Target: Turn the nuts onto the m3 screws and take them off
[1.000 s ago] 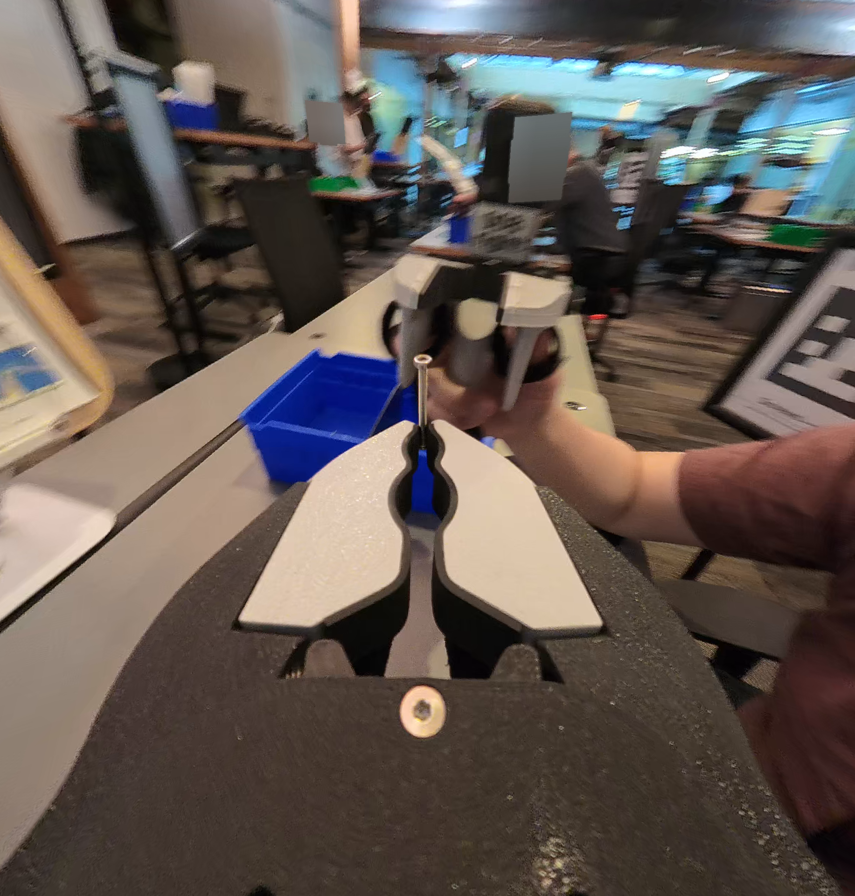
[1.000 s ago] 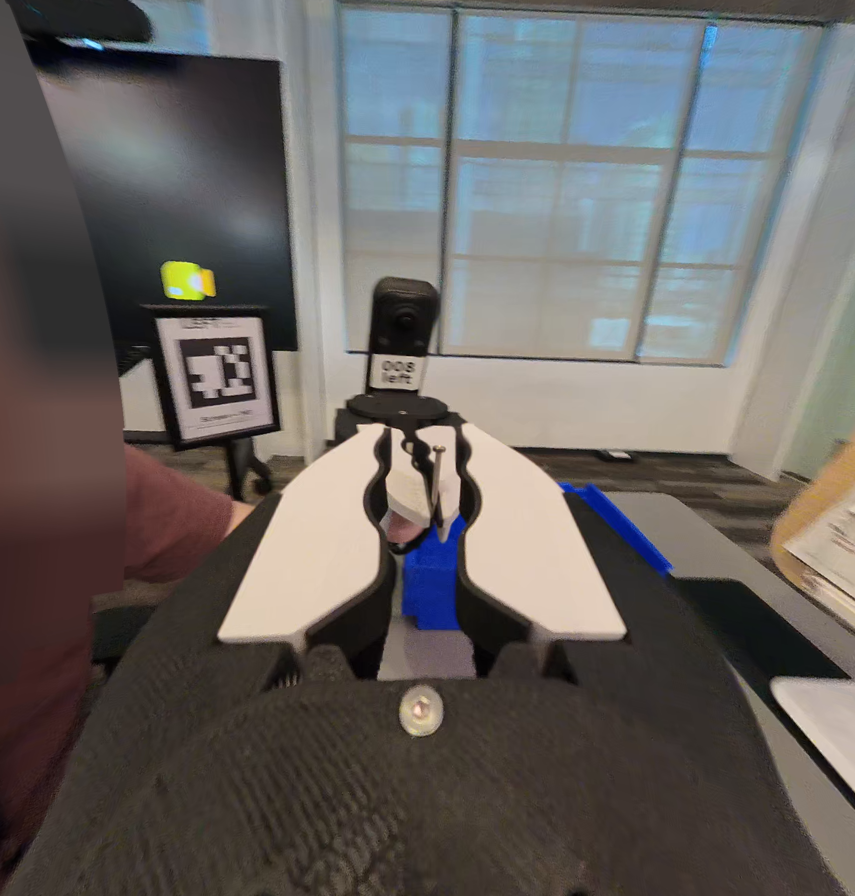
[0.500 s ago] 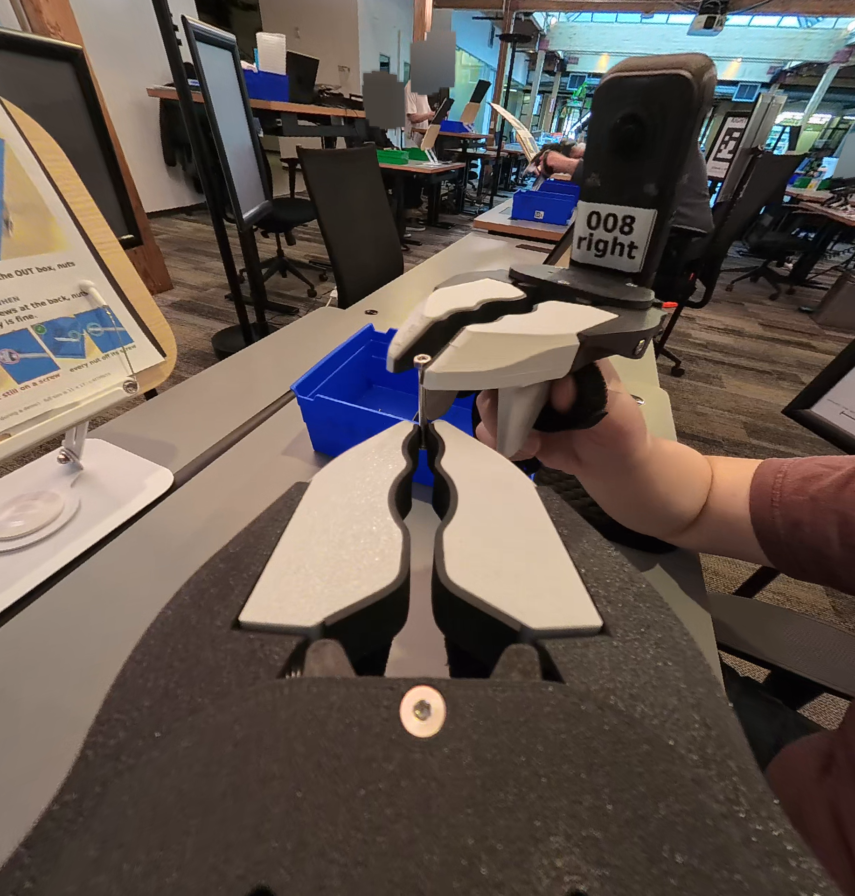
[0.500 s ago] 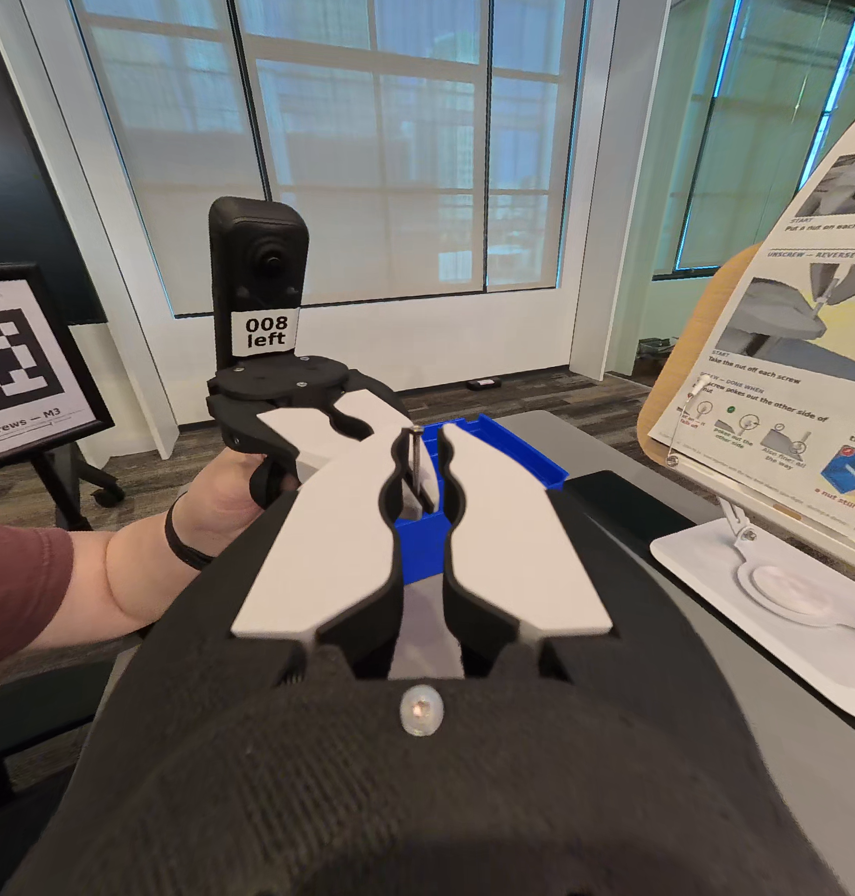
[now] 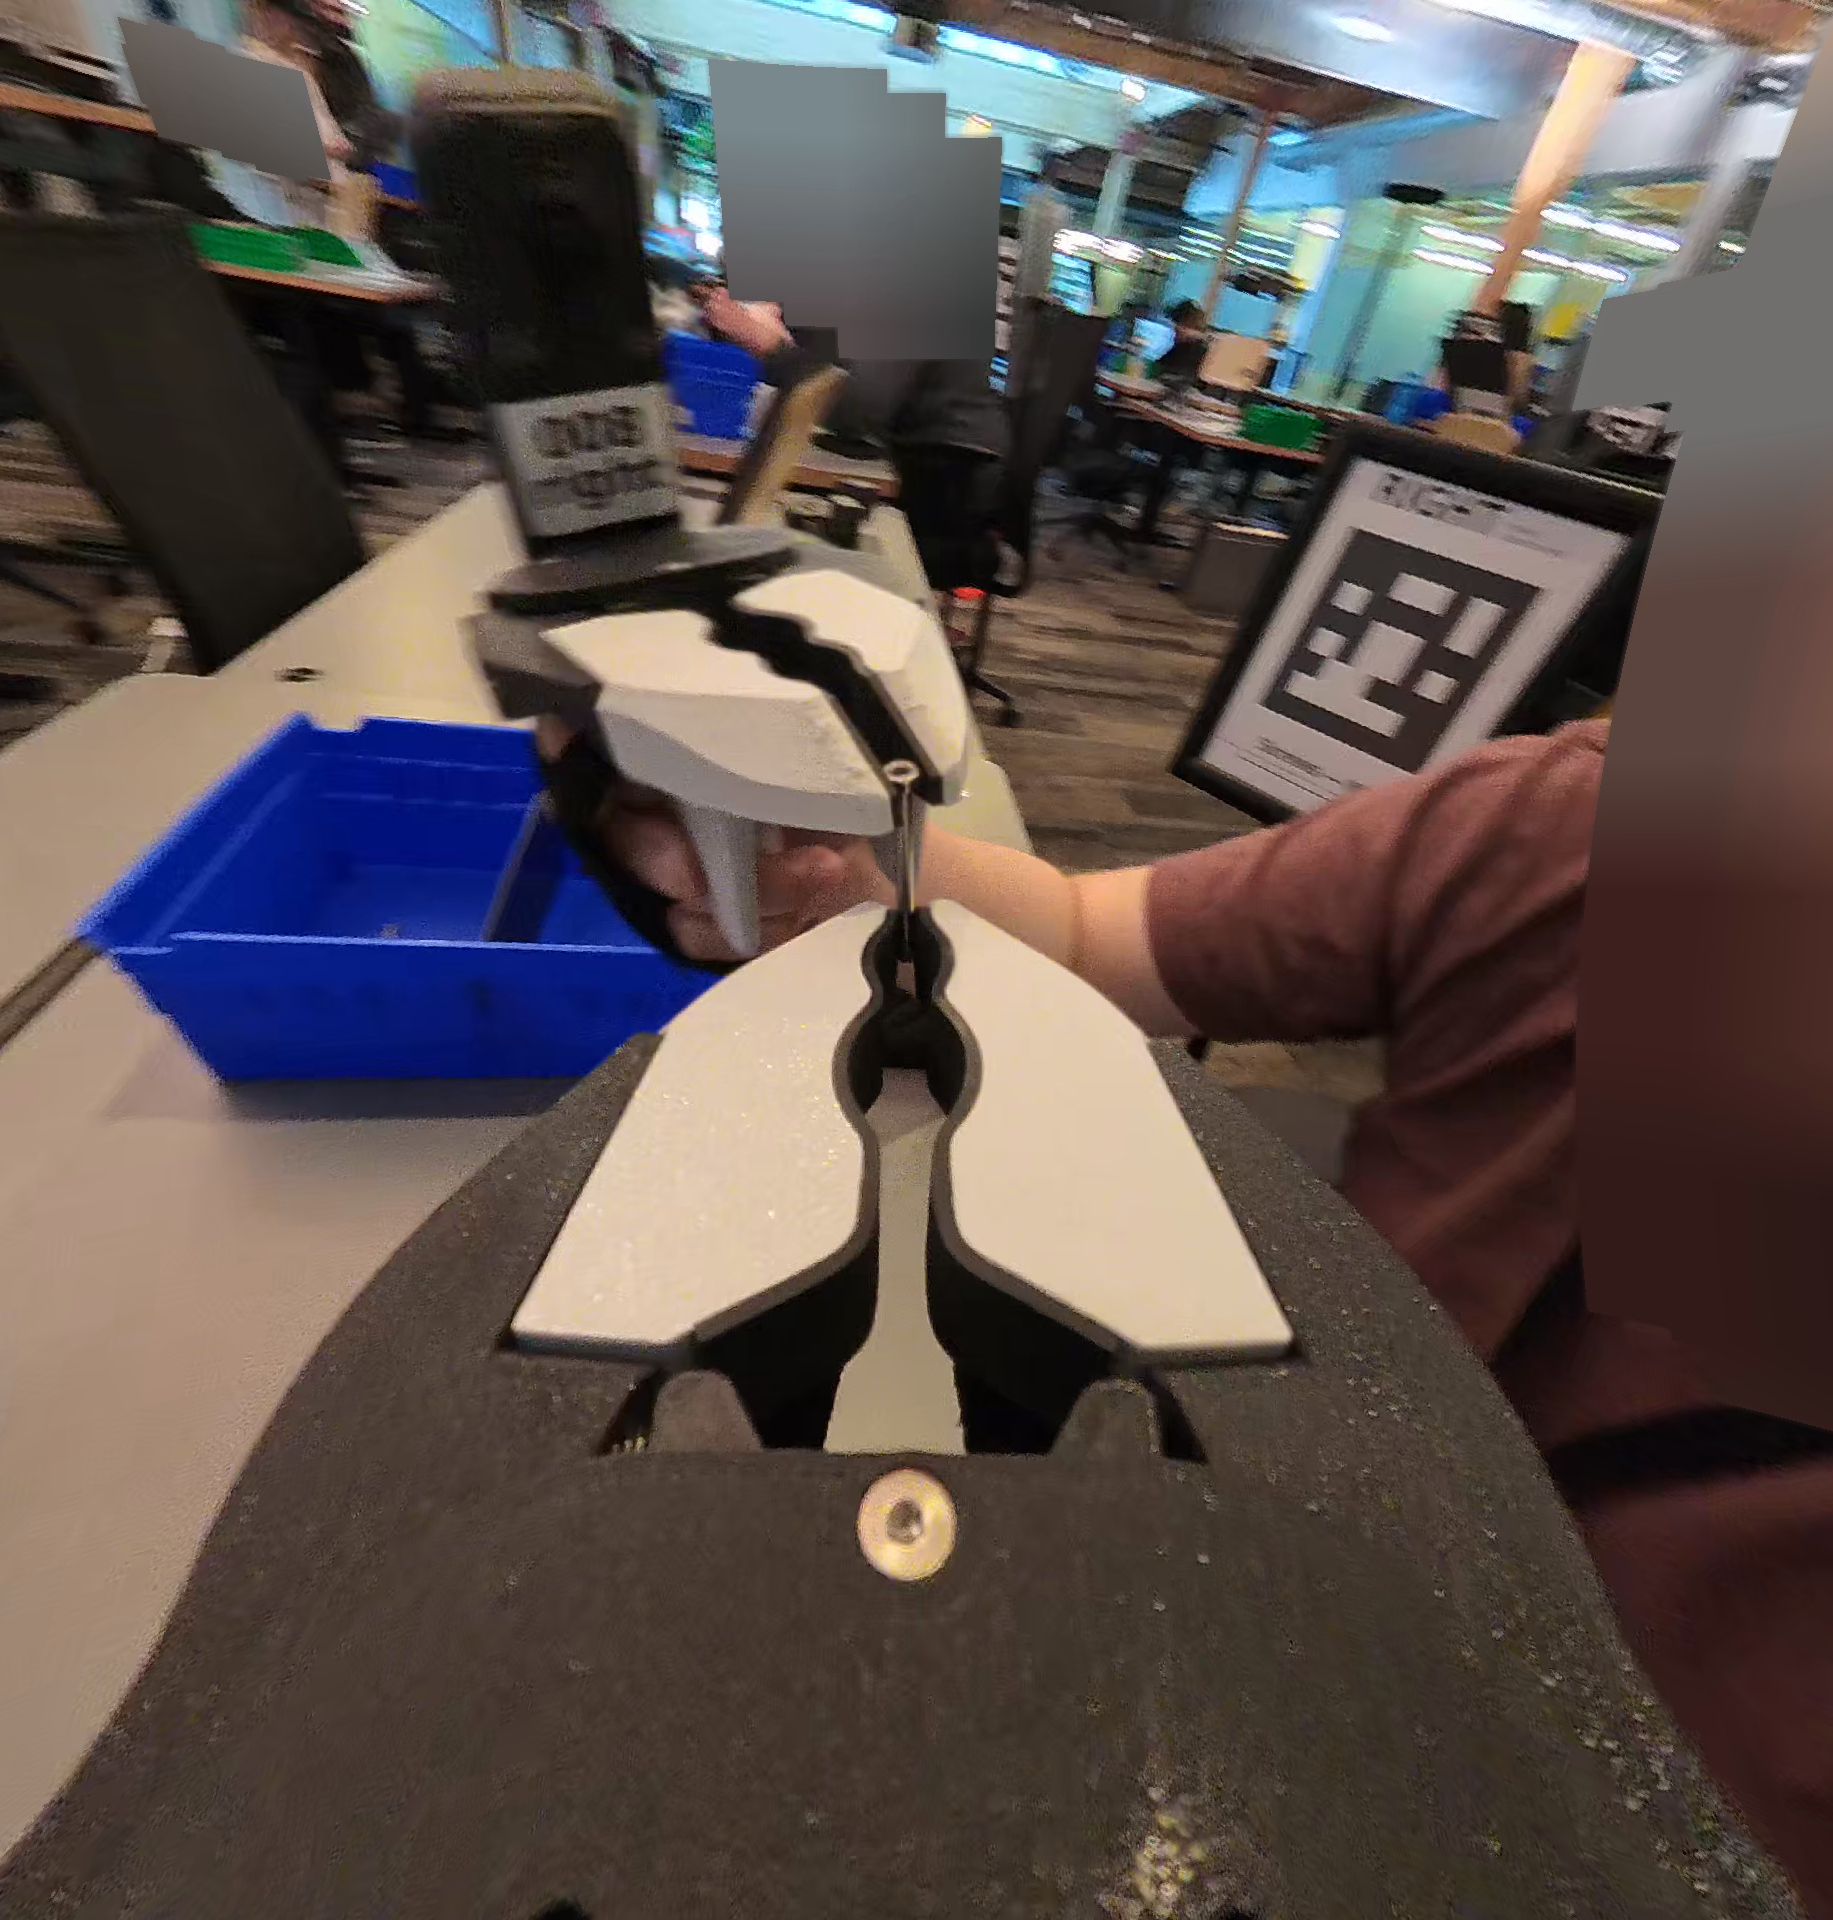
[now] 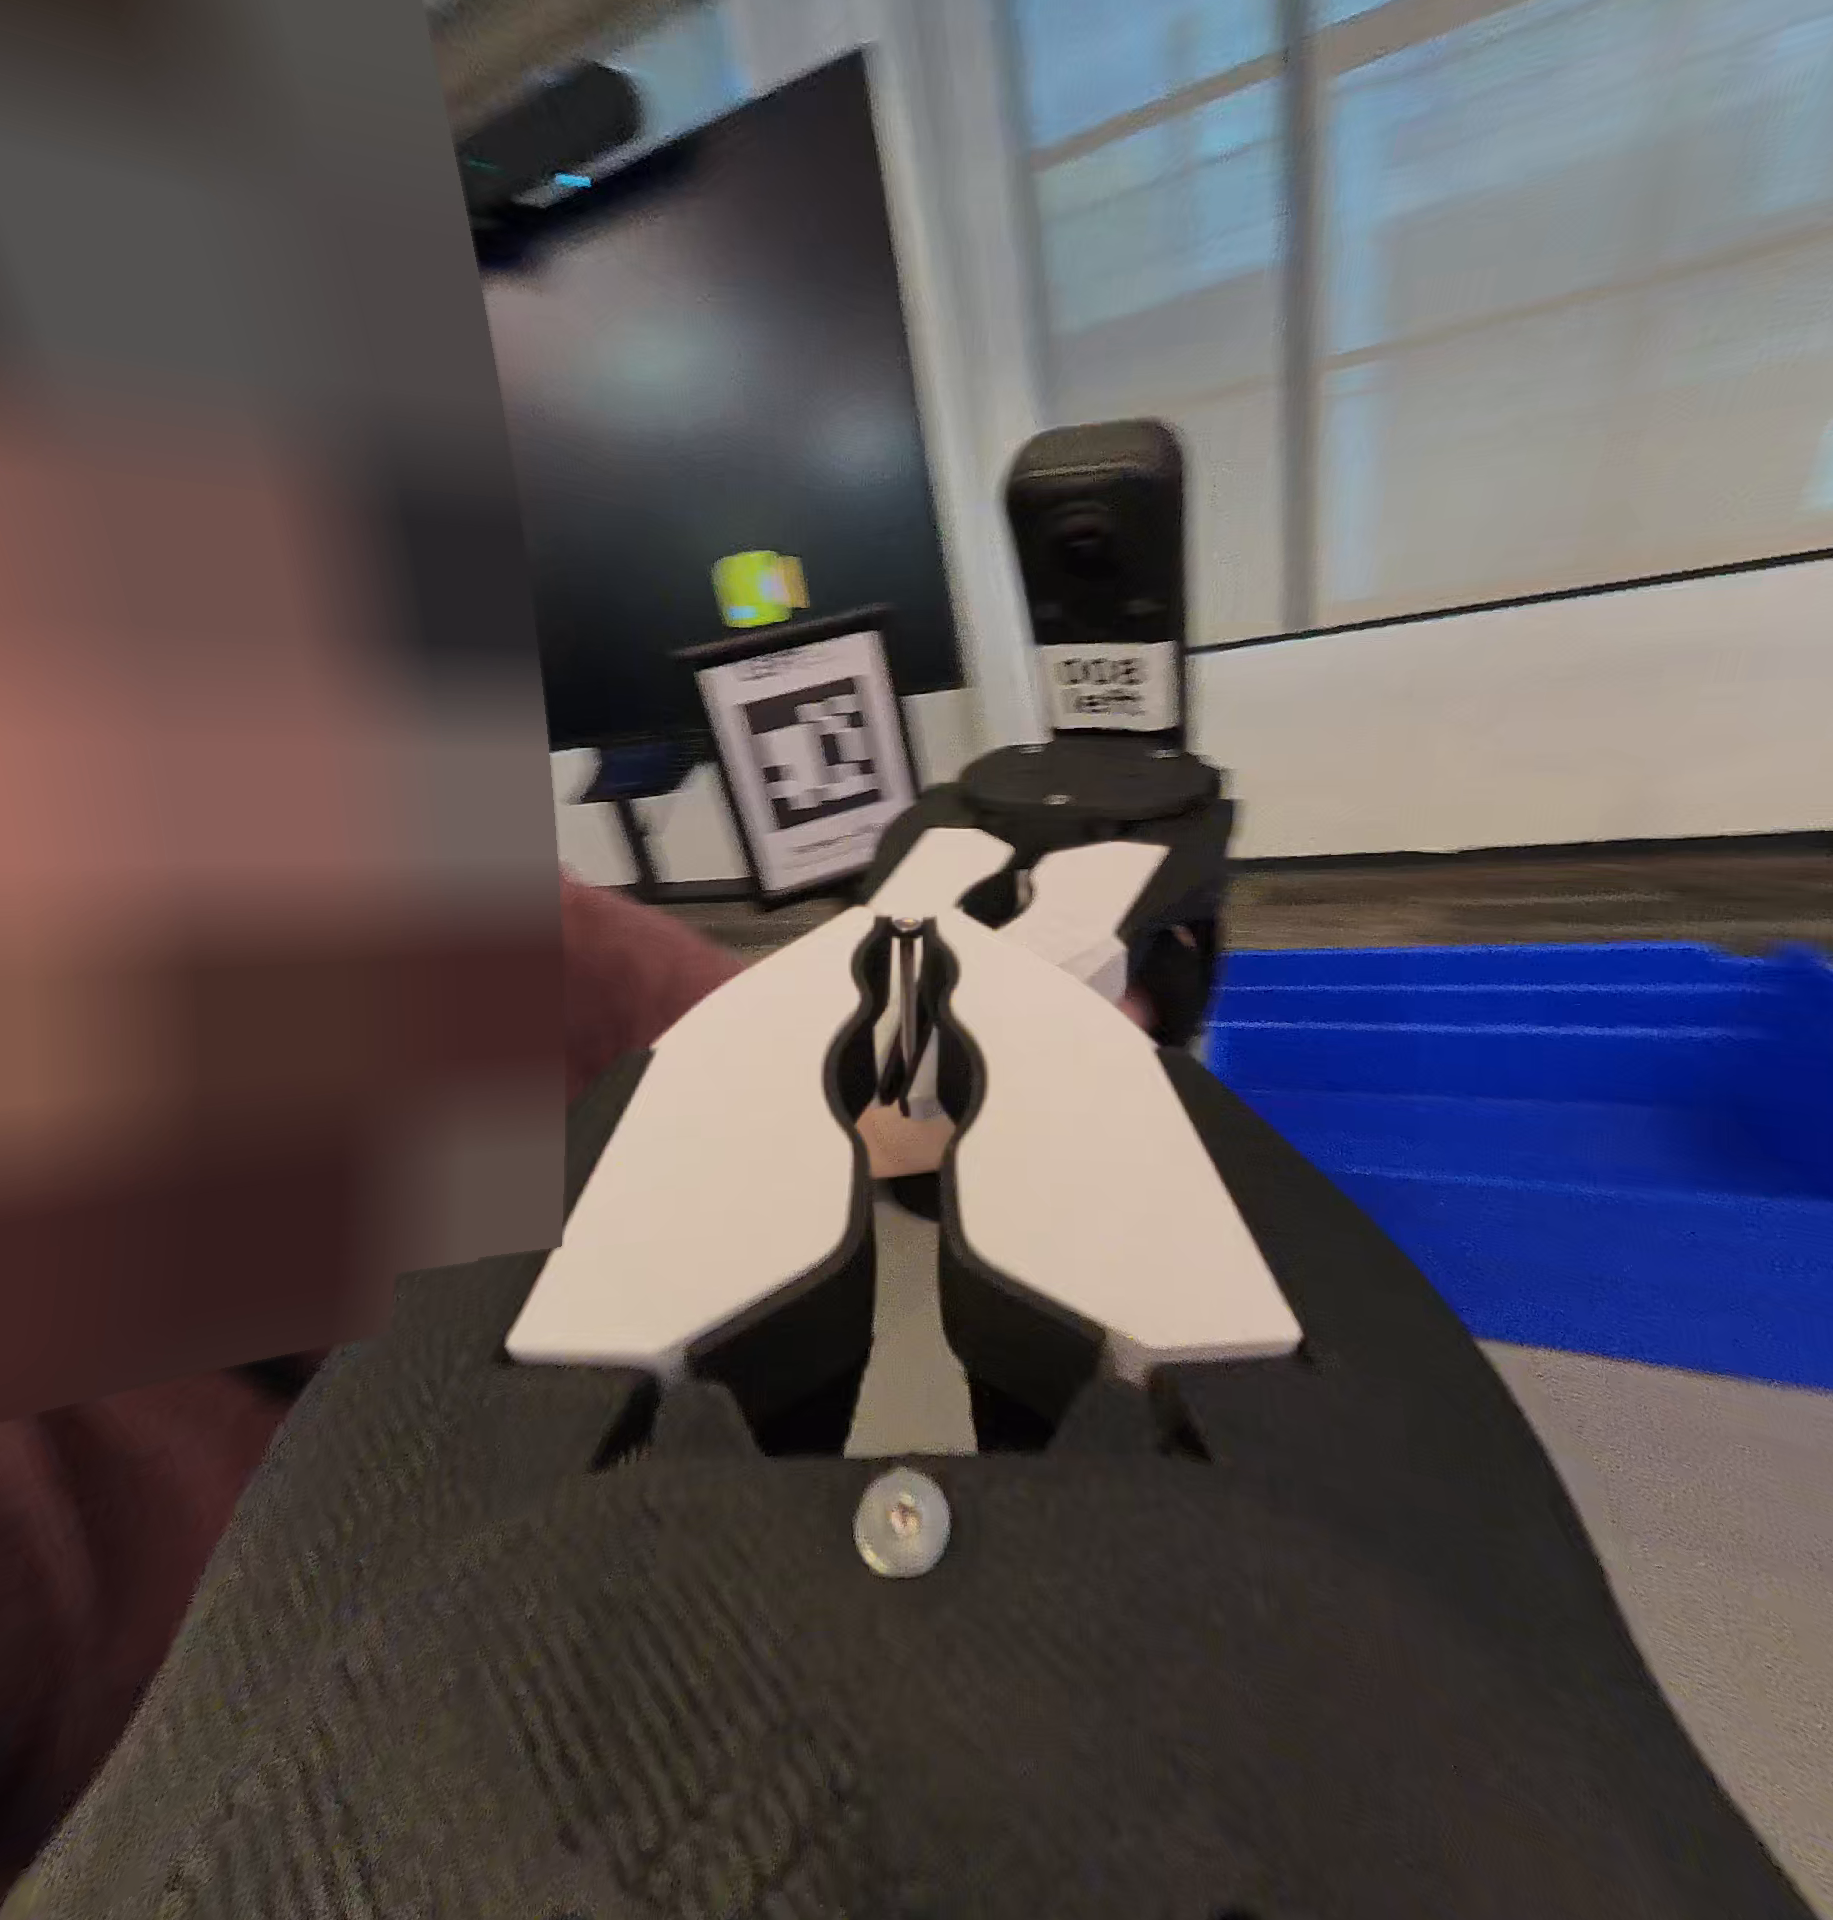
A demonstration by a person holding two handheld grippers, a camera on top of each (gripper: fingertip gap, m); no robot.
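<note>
A thin metal M3 screw (image 5: 904, 842) stands upright between the two grippers. My left gripper (image 5: 907, 914) is shut on its lower end. My right gripper (image 5: 907, 774) comes in from above and left, with its tips closed around the screw's top end, where a small metal ring shows; I cannot tell whether that is the head or a nut. In the right wrist view my right gripper (image 6: 901, 925) pinches that top end, and the screw (image 6: 907, 987) runs down between its fingers. The left gripper's fingers (image 6: 1088, 883) show just behind.
A blue bin (image 5: 372, 997) stands on the grey table (image 5: 112, 1247) to the left, also seen in the right wrist view (image 6: 1514, 1091). A framed marker board (image 5: 1411, 644) stands at the right. The person's arm and sleeve (image 5: 1359, 914) cross behind the screw. Left and right tips are no more than a few centimetres apart.
My right gripper's fingers have closed from wide open onto the screw's top end. Both grippers have swung together, and the views are blurred. My left gripper has kept its hold on the screw.
</note>
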